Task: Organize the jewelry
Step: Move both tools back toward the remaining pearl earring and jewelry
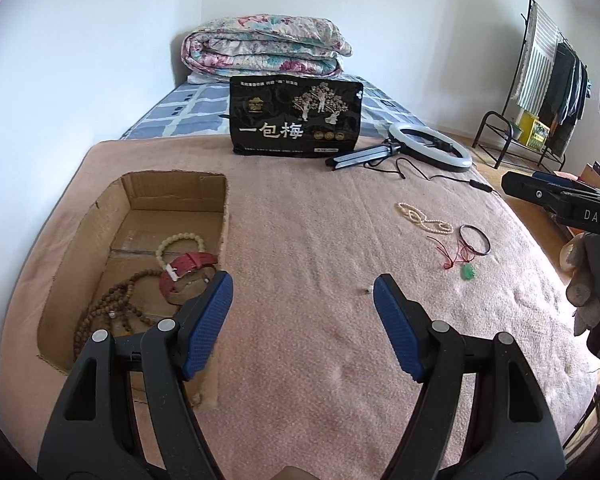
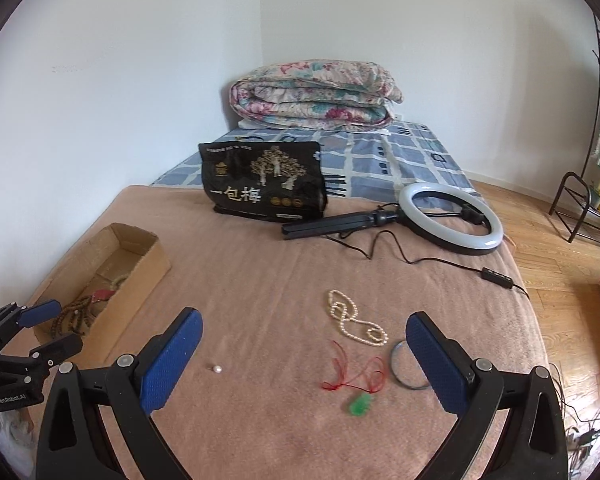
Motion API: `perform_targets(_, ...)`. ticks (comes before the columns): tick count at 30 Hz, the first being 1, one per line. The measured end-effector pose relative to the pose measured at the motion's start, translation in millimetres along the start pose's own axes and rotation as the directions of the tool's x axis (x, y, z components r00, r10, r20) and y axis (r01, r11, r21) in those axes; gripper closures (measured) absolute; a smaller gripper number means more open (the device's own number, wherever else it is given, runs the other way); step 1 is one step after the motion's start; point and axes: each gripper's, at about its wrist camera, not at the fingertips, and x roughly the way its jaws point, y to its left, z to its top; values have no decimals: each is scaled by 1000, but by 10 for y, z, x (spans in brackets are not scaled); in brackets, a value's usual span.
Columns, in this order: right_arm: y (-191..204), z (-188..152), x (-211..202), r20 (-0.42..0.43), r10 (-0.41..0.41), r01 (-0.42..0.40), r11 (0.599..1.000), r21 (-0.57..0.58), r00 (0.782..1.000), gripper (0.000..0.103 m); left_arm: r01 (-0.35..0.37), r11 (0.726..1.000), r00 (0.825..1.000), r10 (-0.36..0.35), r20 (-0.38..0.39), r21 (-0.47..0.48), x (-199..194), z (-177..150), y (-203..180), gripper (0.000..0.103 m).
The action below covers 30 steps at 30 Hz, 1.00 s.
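Both tools are empty, jaws spread wide. The right gripper (image 2: 304, 360) hovers low over the pink blanket (image 2: 260, 280) on the bed, and the loose jewelry lies just ahead of it, so the step in hand looks like a pick from this cluster.

Nearest, at about 1 o'clock between the blue pads, is the green pendant (image 2: 359, 406) on its red cord (image 2: 356, 376). Take the pendant body rather than the thin cord, which would likely slip through the jaws; come down steeply so both pads bracket the stone, and press lightly into the soft blanket before closing. Touching the right pad at 2 o'clock is the dark bangle (image 2: 406, 366); keep that finger from dragging it. A single pearl bead (image 2: 217, 369) sits apart at 11 o'clock and would probably roll, so leave it for a careful, centred pinch. Further out at 1 o'clock, the pearl necklace (image 2: 356, 320) lies looped; grab where strands bunch.

The left gripper (image 1: 303, 292) waits beside the cardboard box (image 1: 172, 184), which sits at its 10 o'clock and already holds a pale bead bracelet (image 1: 180, 240), a red watch (image 1: 186, 270) and brown prayer beads (image 1: 112, 308). Lift clear of the box wall before releasing inside.

Far back stand a black snack bag (image 2: 262, 182), a ring light (image 2: 452, 220) and a folded quilt (image 2: 316, 96).
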Motion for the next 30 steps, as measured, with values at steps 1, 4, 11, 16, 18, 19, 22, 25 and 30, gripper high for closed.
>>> perform_targets(1, -85, -19, -1, -3, -11, 11, 1000, 9, 1000, 0, 10, 1000, 1000, -10, -7, 0, 37, -3, -35, 28)
perform_targets(4, -321, -89, -9, -14, -37, 38, 999, 37, 999, 0, 34, 999, 999, -35, -31, -7, 167, -6, -128, 28)
perform_targets(11, -796, -252, 77, -51, -104, 108, 991, 74, 993, 0, 67, 998, 995, -67, -80, 2, 488, -51, -320, 28)
perform_targets(16, -1115, -407, 285, -103, -133, 143, 985, 92, 986, 0, 83, 997, 989, -82, -125, 2, 724, -94, -413, 37)
perform_targets(18, -1226, -480, 373, -126, -138, 151, 983, 101, 982, 0, 90, 996, 986, -89, -139, 0, 811, -115, -435, 39)
perform_targets(19, -1272, -517, 417, -135, -144, 158, 982, 100, 980, 0, 93, 996, 985, -92, -146, -2, 850, -123, -442, 40)
perform_targets(22, -1375, -632, 536, -155, -155, 169, 982, 83, 976, 0, 101, 995, 981, -100, -166, -5, 959, -154, -463, 44)
perform_targets(25, -1398, -733, 656, -182, -135, 149, 987, 64, 974, 0, 107, 994, 978, -107, -179, -6, 1050, -194, -486, 44)
perform_targets(30, -1346, -850, 854, -227, -114, 122, 992, 23, 967, 0, 117, 993, 973, -115, -198, -1, 1172, -243, -512, 50)
